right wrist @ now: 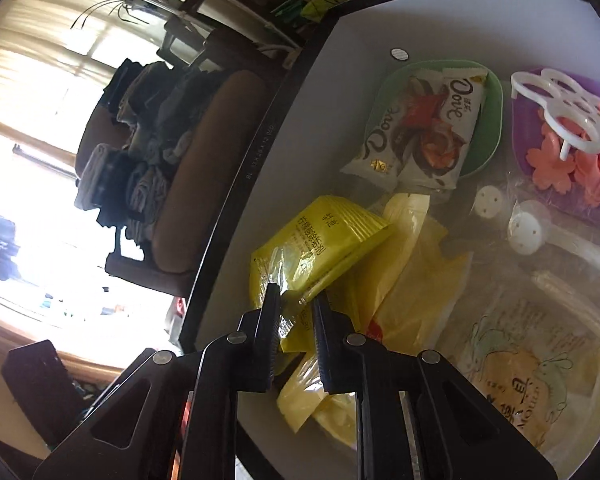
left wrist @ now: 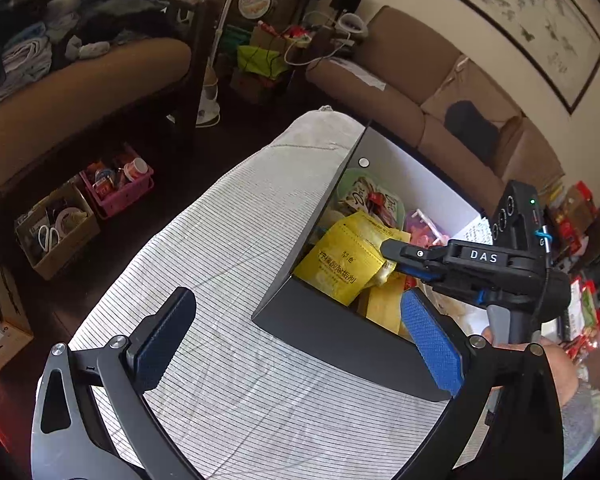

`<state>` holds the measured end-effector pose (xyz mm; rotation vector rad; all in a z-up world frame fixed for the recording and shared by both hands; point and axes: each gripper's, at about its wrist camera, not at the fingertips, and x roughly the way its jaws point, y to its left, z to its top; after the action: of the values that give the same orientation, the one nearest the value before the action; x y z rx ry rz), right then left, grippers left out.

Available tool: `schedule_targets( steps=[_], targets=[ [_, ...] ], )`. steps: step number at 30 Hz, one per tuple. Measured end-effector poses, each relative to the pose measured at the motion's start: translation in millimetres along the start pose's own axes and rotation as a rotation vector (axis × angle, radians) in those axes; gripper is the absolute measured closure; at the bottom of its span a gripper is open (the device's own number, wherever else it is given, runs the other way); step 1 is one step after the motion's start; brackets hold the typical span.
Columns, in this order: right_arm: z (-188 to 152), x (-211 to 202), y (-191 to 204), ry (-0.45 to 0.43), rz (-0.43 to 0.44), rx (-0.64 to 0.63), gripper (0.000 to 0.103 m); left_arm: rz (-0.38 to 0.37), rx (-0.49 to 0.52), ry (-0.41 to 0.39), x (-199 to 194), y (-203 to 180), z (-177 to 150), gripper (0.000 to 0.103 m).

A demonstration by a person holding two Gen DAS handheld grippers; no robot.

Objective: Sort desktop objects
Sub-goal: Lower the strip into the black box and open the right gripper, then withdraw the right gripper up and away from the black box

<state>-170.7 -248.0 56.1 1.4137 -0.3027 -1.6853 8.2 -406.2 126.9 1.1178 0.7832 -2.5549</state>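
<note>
My left gripper (left wrist: 300, 344) is black with blue textured pads; my right gripper (right wrist: 296, 300) is black, marked DAS; grey sleeve (left wrist: 580, 412).

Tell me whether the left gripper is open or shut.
Open: the left gripper has its two pads spread wide over the striped cloth, nothing between them.

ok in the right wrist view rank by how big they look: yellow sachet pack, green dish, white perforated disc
1. yellow sachet pack, though it lies nearest the camera, which inflates it
2. green dish, partly covered by Dove packets, so the gap between these two is unsure
3. white perforated disc, clearly smallest
</note>
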Motion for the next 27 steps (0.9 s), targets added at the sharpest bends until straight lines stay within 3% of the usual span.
schedule_targets(
  steps=[4, 10, 13, 17, 21, 23, 27],
  targets=[
    [4, 5, 23, 0.007, -0.029, -0.095, 0.084, -0.001, 0.013, 0.009, 2, -4, -1, 0.001],
    [-21, 40, 36, 0.23, -0.077, -0.115, 0.084, 0.022, 0.02, 0.02, 3, -2, -3, 0.001],
    [-28, 26, 44, 0.201, -0.065, -0.139, 0.083, 0.021, 0.021, 0.026, 3, 1, -3, 0.001],
    [-28, -16, 46, 0.074, -0.1, -0.16, 0.067, 0.029, 0.056, 0.059, 10, -5, -6, 0.001],
    [-29, -49, 51, -0.051, -0.198, -0.213, 0.024, 0.091, 0.163, 0.105, 27, -27, -17, 0.0],
    [-31, -54, 53, -0.063, -0.24, -0.244, 0.016, 0.108, 0.207, 0.123, 34, -38, -23, 0.0],
    [-41, -50, 60, -0.07, -0.362, -0.35, 0.014, 0.117, 0.24, 0.121, 37, -49, -26, 0.0]
  ],
)
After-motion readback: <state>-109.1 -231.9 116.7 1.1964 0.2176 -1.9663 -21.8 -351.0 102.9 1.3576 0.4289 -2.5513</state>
